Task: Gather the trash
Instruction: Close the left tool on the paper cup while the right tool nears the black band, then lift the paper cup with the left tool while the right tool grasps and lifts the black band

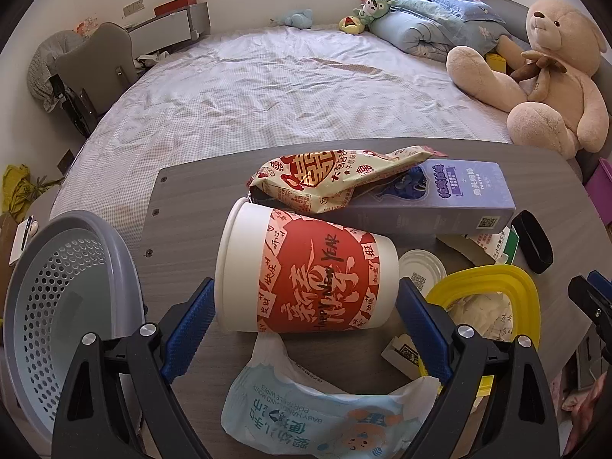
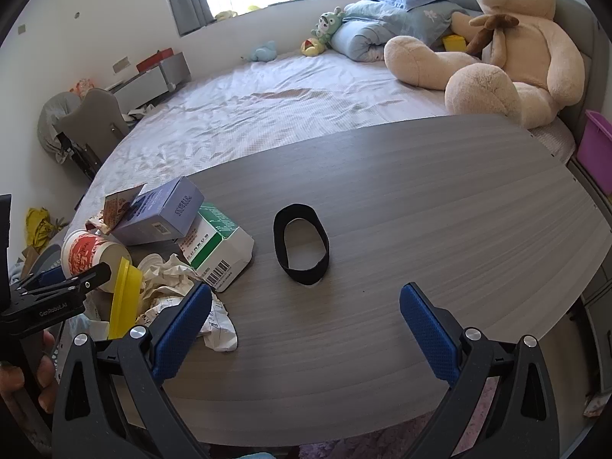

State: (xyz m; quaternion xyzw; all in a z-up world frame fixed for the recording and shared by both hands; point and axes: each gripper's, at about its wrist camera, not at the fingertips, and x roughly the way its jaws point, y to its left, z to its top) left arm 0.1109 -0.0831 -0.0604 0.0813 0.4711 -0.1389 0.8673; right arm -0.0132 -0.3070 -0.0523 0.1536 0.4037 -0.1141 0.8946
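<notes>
1. At the far left of the left wrist view a grey perforated waste basket (image 1: 57,306) stood beside the grey wood-grain table (image 1: 183,199), with nothing visible inside it
2. In the lower centre of that view the left gripper (image 1: 306,302) had its blue-padded jaws spread wide, one pad at each end of a paper cup (image 1: 302,271) lying on its side; whether the pads touched it could not be told
3. The cup was white with a red "Happy New Year" band, its open mouth toward the left of the frame
4. Below the cup, at the bottom centre, lay a pale blue baby wipes packet (image 1: 325,409)
5. Above the cup a cream and red snack bag (image 1: 325,179) rested partly on a purple carton (image 1: 440,199)
6. To the right sat a small white lid (image 1: 422,267), then a yellow container rim (image 1: 493,279) holding crumpled paper (image 1: 482,310)
7. In the right wrist view the trash pile filled the left middle, including a green and white box (image 2: 222,244)
8. At the centre of that view a black band (image 2: 301,244) lay alone on the table
9. At the bottom the right gripper (image 2: 306,306) hung with jaws spread apart, holding nothing
</notes>
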